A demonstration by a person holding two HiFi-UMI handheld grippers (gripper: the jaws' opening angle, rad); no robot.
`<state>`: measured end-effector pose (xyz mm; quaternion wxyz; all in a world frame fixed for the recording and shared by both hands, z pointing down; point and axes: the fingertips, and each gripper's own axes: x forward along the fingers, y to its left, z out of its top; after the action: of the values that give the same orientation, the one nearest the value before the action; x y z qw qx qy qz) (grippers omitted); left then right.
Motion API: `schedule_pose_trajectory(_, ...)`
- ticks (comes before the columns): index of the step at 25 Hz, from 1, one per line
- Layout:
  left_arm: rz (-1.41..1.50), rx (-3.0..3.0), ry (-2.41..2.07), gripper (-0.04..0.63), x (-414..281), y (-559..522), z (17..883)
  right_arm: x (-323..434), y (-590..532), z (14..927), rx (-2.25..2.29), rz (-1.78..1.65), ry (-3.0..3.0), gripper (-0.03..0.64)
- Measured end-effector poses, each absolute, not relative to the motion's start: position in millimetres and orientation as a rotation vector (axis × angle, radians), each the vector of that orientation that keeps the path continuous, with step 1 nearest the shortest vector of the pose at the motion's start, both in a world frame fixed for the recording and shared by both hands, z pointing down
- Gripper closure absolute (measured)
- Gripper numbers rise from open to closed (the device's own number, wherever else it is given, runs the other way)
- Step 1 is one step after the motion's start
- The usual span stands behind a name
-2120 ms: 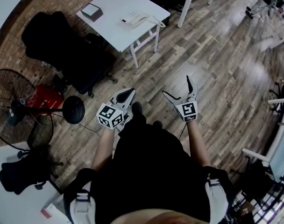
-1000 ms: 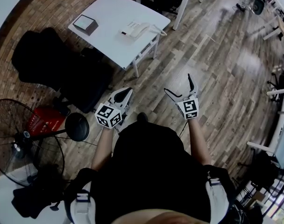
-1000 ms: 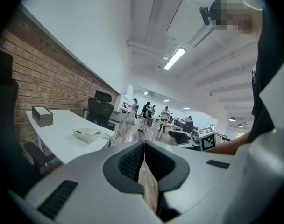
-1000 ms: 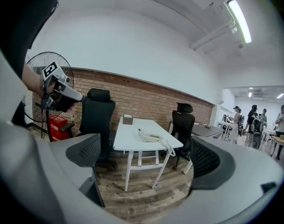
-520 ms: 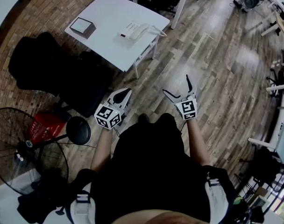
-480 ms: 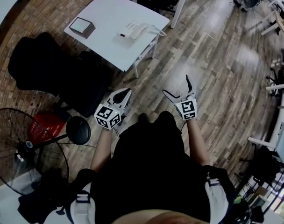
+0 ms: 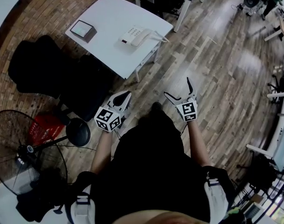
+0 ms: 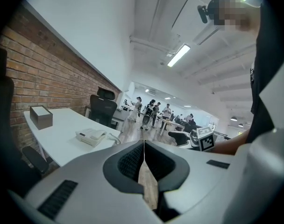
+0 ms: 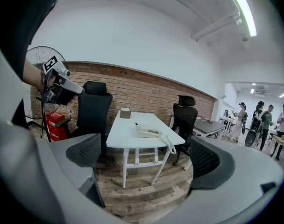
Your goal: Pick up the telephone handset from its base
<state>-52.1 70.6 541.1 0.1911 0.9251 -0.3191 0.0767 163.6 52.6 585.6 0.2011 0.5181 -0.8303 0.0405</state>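
The white telephone sits on a white table, with its handset resting on the base and a coiled cord hanging over the table's edge. Both grippers hang over the wooden floor, well short of the table. My left gripper is shut, its jaws meeting with nothing between them. My right gripper is open and empty. The telephone lies straight ahead in the right gripper view, and at the left in the left gripper view, telephone.
A small grey box stands on the table's far corner. Black office chairs stand left of the table and one behind it. A floor fan and a red container are at the left. People stand in the far room.
I have come a little closer to the table, which now looks larger in the head view. The left gripper stays shut and the right stays open.
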Motion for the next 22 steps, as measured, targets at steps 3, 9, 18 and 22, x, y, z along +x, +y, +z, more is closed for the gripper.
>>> schedule_pose_trajectory(3,0.198,2.583,-0.937,0.575,-52.1,47.2,536.5,166.2,24.7,577.2,1.430,0.092,-2.336,0.041)
schedule_pose_trajectory(9,0.142,2.559,-1.009,0.575,-36.5,5.9,519.6,182.4,-14.6,567.5,1.366,0.076,-2.362,0.048)
schedule_pose_trajectory(18,0.099,2.539,-1.111,0.575,-8.0,-22.0,502.9,209.3,-60.2,567.1,1.244,0.059,-2.393,0.049)
schedule_pose_trajectory(22,0.094,2.500,-1.184,0.575,-5.6,-21.0,510.3,214.2,-74.4,574.4,1.189,0.047,-2.417,0.049)
